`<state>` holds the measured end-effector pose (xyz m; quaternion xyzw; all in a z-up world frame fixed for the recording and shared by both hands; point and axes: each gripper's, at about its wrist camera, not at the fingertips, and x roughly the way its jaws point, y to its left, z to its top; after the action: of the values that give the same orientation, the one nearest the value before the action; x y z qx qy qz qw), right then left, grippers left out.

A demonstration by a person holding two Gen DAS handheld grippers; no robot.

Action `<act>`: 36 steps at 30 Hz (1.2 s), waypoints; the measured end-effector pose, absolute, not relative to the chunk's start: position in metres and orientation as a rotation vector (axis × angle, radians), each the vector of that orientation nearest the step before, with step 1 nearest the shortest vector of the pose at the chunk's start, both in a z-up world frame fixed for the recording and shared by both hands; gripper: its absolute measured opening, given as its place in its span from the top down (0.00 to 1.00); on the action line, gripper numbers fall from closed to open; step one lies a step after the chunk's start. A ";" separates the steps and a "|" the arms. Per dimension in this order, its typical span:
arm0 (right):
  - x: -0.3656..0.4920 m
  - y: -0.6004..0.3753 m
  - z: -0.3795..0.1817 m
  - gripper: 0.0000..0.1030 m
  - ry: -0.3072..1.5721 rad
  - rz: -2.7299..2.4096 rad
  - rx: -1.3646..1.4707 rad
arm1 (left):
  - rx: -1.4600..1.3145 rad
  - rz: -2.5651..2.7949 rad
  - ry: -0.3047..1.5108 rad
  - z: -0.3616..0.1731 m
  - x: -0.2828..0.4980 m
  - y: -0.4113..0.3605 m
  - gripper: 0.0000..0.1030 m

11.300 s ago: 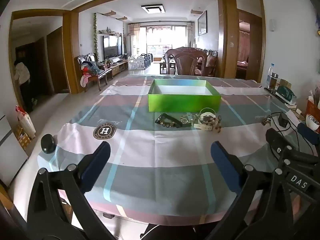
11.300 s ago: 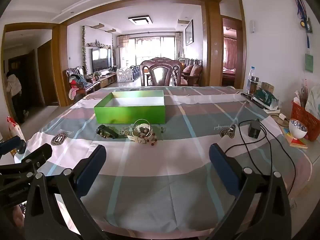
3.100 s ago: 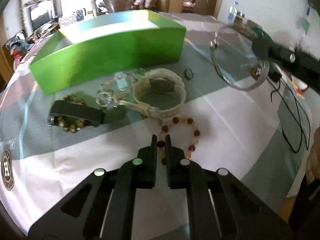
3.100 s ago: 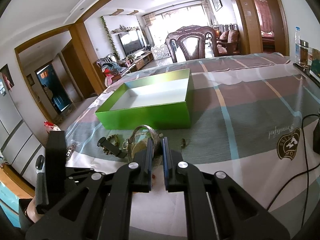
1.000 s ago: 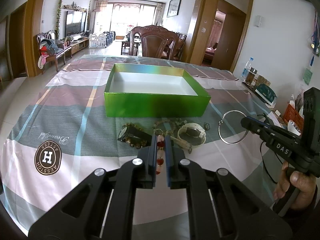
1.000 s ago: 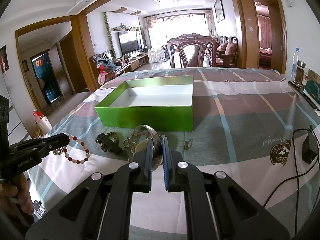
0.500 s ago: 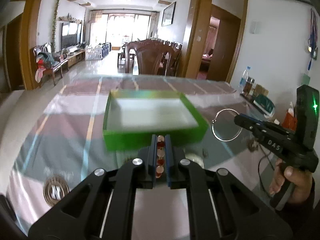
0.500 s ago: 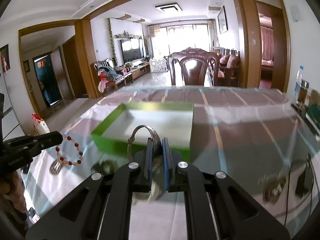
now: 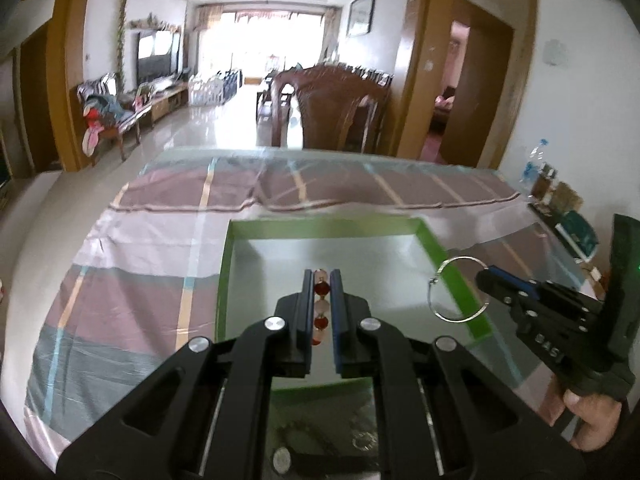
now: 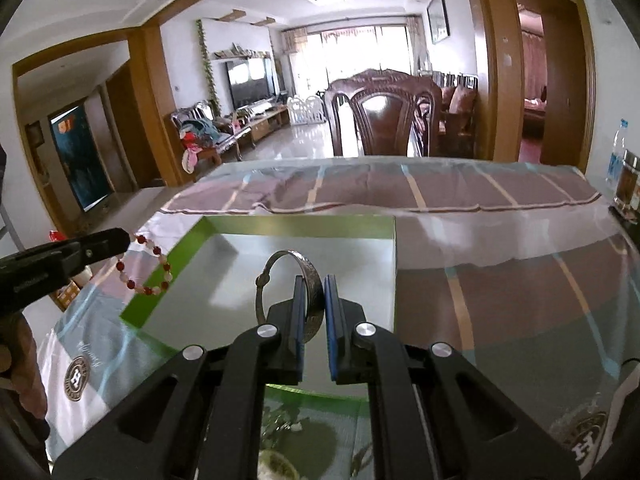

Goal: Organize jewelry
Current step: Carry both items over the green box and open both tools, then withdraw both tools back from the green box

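Left hand-held gripper (image 9: 321, 304) clamped on the bead bracelet (image 10: 146, 268), right hand-held gripper (image 10: 311, 308) clamped on the silver bangle (image 10: 294, 292). I've just carried both from the counter (image 9: 132, 264) to over the green box (image 9: 454, 276). Next, I reckon: release.

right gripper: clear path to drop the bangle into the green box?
Probably yes. The right gripper is shut on the silver bangle above the green box, whose open white floor looks bare. The left gripper, holding the bead bracelet, is off to the side.
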<state>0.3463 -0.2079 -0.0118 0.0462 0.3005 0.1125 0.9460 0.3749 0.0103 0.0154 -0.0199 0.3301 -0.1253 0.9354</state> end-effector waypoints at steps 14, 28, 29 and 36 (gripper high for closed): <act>0.212 -0.246 0.028 0.03 0.337 0.162 0.138 | -0.074 -0.144 0.414 0.020 0.247 0.056 0.04; 0.119 -0.238 -0.033 0.03 0.455 0.130 0.101 | -0.036 -0.138 0.513 -0.043 0.139 0.045 0.04; 0.117 -0.238 -0.034 0.03 0.453 0.129 0.105 | -0.041 -0.140 0.522 -0.046 0.137 0.045 0.04; 0.111 -0.228 -0.036 0.03 0.458 0.148 0.098 | -0.042 -0.162 0.530 -0.046 0.133 0.041 0.04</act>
<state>0.1109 -0.2283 -0.0356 0.0487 0.2269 0.0735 0.9699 0.1326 0.0414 -0.0462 -0.0209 0.2615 -0.0799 0.9617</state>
